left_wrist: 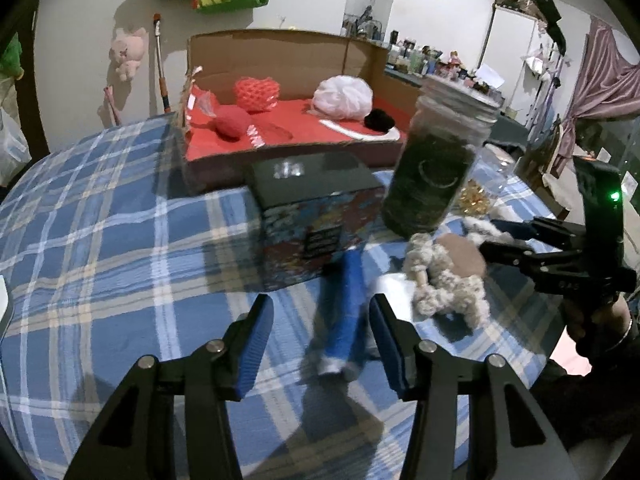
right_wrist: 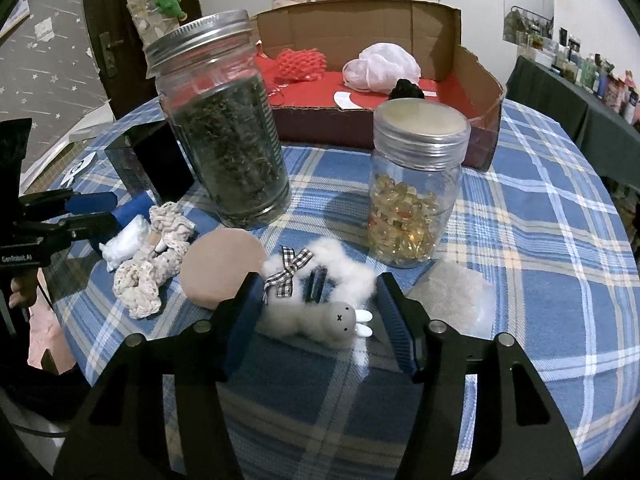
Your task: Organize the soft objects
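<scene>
My left gripper (left_wrist: 320, 322) is open over a blue and white rolled cloth (left_wrist: 342, 312) lying on the plaid tablecloth; the same cloth shows in the right wrist view (right_wrist: 124, 232). My right gripper (right_wrist: 318, 304) is open, its jaws on either side of a white fluffy bunny hair clip (right_wrist: 320, 300) with a checked bow. A cream crochet scrunchie (right_wrist: 150, 264) and a round tan pad (right_wrist: 222, 268) lie to its left. A cardboard box (left_wrist: 280, 50) with a red lining holds a red net sponge (left_wrist: 256, 92), a red pouch (left_wrist: 234, 122), a white pouf (left_wrist: 342, 98) and a black scrunchie (left_wrist: 378, 120).
A tall jar of dark dried leaves (right_wrist: 228, 128) and a jar of amber capsules (right_wrist: 412, 188) stand on the table. A dark patterned box (left_wrist: 316, 216) sits ahead of my left gripper. A pale gauze square (right_wrist: 448, 292) lies right of the bunny. The table edge (right_wrist: 600, 360) curves at right.
</scene>
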`<state>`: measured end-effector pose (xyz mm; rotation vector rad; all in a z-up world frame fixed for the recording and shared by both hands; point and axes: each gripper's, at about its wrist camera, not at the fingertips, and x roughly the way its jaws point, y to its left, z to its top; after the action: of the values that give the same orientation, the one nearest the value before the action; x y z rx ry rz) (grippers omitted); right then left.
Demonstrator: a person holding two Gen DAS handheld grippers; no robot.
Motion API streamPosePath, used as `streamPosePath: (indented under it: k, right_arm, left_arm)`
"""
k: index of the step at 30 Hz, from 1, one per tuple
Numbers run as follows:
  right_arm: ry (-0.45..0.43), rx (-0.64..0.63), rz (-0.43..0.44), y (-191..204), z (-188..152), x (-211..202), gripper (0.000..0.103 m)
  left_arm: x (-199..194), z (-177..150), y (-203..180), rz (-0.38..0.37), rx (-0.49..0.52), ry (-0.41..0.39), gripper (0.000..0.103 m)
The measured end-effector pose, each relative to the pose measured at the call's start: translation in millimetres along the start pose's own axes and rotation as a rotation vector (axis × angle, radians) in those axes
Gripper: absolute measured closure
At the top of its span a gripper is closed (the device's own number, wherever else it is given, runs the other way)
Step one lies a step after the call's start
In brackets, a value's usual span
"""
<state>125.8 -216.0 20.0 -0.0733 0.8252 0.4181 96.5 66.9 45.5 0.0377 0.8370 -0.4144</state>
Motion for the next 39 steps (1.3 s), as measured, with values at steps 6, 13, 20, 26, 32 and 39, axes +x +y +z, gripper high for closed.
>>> streamPosePath:
  k: [6, 13, 20, 26, 32, 39]
  right_arm:
    - [0.001, -0.019, -0.027, 4.7, 0.4, 2.1, 0.047]
    - [-0.034, -0.042, -0.015, 9.7, -3.6, -9.5, 0.060]
    - [-0.074, -0.047, 0.038, 10.7, 3.8, -28.9, 0.061]
    - [-0.078, -0.068, 0.076, 14.3, 13.1, -27.5, 0.061]
    - [-0.067, -0.078, 0.096, 16.8, 16.9, -22.0, 0.061]
    - [-0.060, -0.065, 0.100, 14.7, 15.5, -20.2, 0.061]
  left_arm:
    - [11.8, -2.5, -4.9, -0.011, 0.019, 0.013, 0.059]
    - [-0.2, 1.1, -17.2, -0.053, 0.033, -0.018, 0.088]
    - [-18.5, 14.1, -41.8, -0.140, 0.071, -0.066, 0.088]
    - [0.8, 23.2, -54.3, -0.180, 0.080, -0.036, 0.088]
    - [7.5, 28.3, -54.9, -0.190, 0.080, -0.025, 0.088]
    - [6.3, 26.3, -50.8, -0.189, 0.073, -0.020, 0.088]
